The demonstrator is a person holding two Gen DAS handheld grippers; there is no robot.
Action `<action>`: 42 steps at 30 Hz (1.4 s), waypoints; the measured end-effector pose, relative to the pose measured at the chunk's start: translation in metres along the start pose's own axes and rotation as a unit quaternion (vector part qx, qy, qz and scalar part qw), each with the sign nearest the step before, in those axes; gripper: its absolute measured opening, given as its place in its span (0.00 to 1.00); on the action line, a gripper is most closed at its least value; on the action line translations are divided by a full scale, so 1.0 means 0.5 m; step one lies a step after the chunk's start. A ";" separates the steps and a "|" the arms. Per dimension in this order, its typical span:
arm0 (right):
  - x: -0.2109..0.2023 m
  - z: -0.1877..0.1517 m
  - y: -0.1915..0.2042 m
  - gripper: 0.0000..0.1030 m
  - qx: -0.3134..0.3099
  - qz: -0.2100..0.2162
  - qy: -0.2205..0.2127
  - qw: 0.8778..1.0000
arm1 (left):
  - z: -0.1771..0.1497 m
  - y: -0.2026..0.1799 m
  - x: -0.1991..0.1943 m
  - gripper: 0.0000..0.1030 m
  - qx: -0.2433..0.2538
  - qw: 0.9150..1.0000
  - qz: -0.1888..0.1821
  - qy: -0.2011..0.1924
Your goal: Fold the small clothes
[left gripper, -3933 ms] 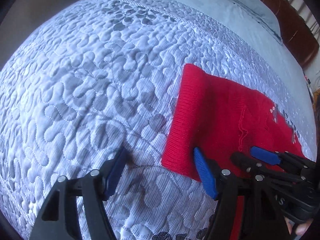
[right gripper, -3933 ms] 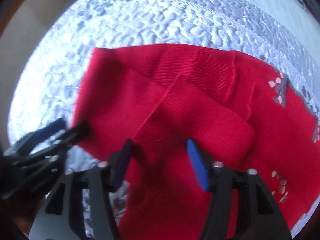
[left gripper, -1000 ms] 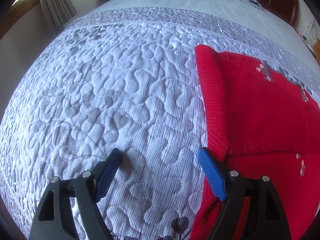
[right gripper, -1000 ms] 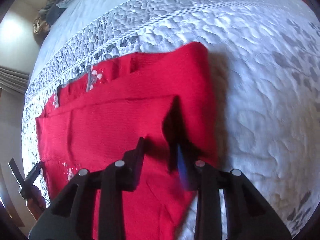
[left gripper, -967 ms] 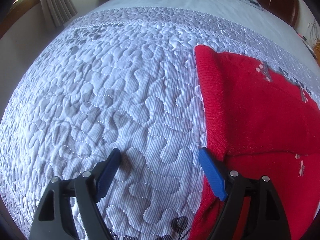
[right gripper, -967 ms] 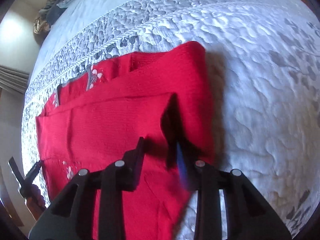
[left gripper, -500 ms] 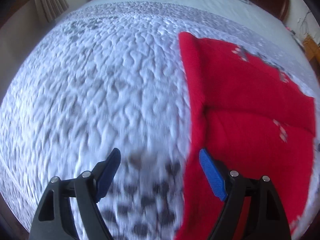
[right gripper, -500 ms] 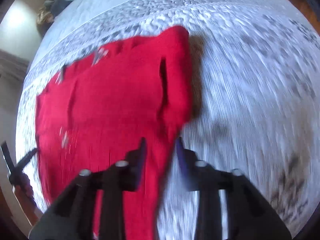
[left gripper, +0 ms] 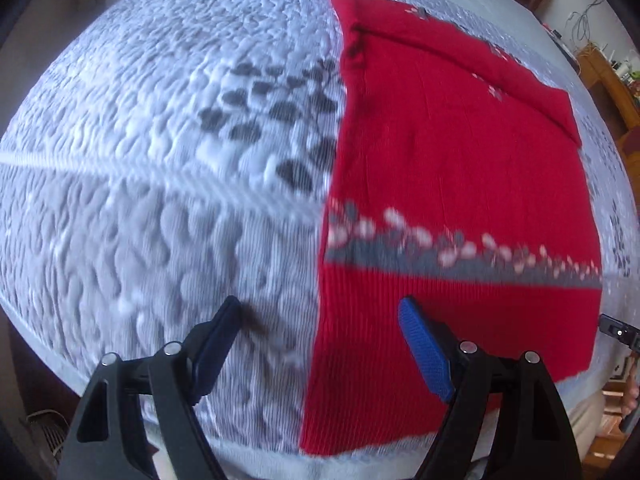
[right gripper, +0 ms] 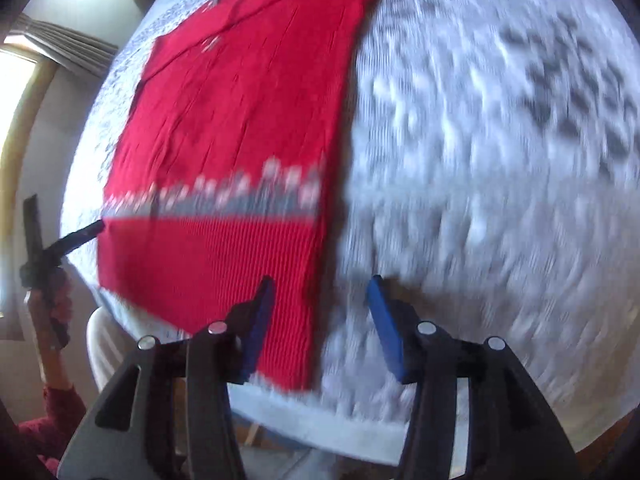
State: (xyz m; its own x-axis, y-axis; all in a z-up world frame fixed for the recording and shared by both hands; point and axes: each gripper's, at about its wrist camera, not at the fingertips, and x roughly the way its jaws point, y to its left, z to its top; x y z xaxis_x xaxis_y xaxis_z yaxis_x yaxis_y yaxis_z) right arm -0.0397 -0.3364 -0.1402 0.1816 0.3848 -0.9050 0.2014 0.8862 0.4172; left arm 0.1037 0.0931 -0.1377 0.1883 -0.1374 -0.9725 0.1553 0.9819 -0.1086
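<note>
Two open tools (left gripper: 320, 338) (right gripper: 322, 316), red sweater (left gripper: 452, 168) flat, quilted bedspread (left gripper: 160, 160)

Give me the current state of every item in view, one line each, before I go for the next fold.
red sweater: lying flat on the bed, sleeves folded in, hem nearest the grippers, not held.
quilted bedspread: spread under the sweater.
left gripper: open, straddling the sweater's hem corner, nothing pinched.
right gripper: open, jaws just been widening, over the opposite hem corner, nothing pinched.
</note>
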 end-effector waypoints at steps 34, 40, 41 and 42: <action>-0.098 0.147 0.018 0.06 0.030 0.134 -0.055 0.989 | 0.110 0.015 -0.112 0.08 -0.099 0.983 -0.146 -0.049; -0.059 0.287 -0.018 0.13 0.062 0.082 -0.049 0.994 | 0.243 0.013 -0.042 0.13 -0.104 0.989 -0.090 -0.059; -0.055 0.297 -0.027 0.20 0.065 0.061 -0.051 0.995 | 0.259 0.014 -0.032 0.13 -0.101 0.991 -0.066 -0.062; -0.053 0.308 -0.029 0.20 0.067 0.034 -0.053 0.996 | 0.276 0.014 -0.024 0.14 -0.095 0.993 -0.037 -0.066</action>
State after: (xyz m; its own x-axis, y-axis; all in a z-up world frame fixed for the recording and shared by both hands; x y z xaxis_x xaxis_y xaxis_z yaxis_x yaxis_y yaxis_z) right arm 0.1006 -0.3990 -0.1092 0.2989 0.4060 -0.8636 0.3106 0.8143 0.4903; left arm 0.2364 0.0835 -0.0980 0.3099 -0.2139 -0.9264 -0.0098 0.9736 -0.2280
